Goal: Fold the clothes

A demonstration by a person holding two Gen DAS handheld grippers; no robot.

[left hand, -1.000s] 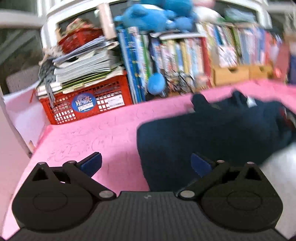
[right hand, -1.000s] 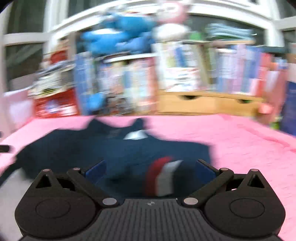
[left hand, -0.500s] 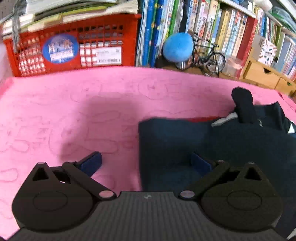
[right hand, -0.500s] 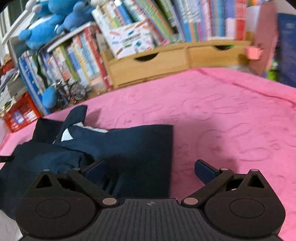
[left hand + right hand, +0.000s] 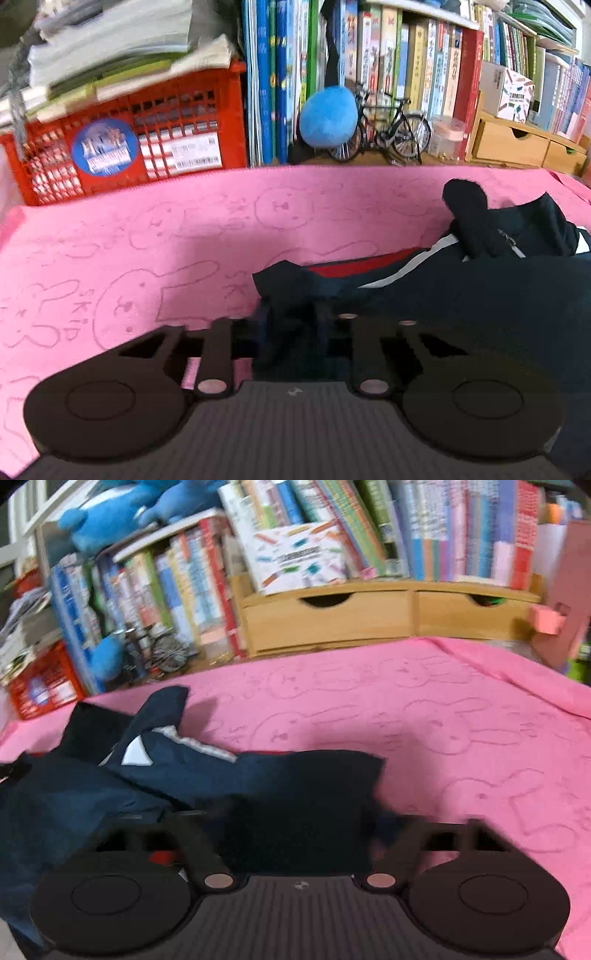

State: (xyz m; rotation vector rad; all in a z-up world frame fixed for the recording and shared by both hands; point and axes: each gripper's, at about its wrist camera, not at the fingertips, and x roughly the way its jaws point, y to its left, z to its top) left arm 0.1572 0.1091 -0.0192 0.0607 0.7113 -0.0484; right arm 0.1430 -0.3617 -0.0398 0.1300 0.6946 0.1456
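A navy garment (image 5: 461, 295) with a red panel and white stripes lies on the pink bunny-print blanket (image 5: 147, 258). My left gripper (image 5: 291, 325) is at the garment's near left corner. Its jaws are closing and the pads pinch a bunched fold of the cloth. In the right wrist view the same garment (image 5: 295, 786) ends in a right-hand corner. My right gripper (image 5: 303, 823) straddles that corner. Its jaws are closing and blurred, still apart, with cloth filling the gap. The cloth hides the left finger's pad.
A red crate (image 5: 129, 147) with stacked papers, upright books, a blue plush (image 5: 328, 118) and a model bicycle (image 5: 391, 129) line the blanket's far edge. Wooden drawers (image 5: 351, 616) stand at the back right. Bare pink blanket (image 5: 461, 738) stretches right of the garment.
Both grippers came forward and down onto the garment's near corners. Both sets of jaws went from wide open to closing, the left one now pinching cloth.
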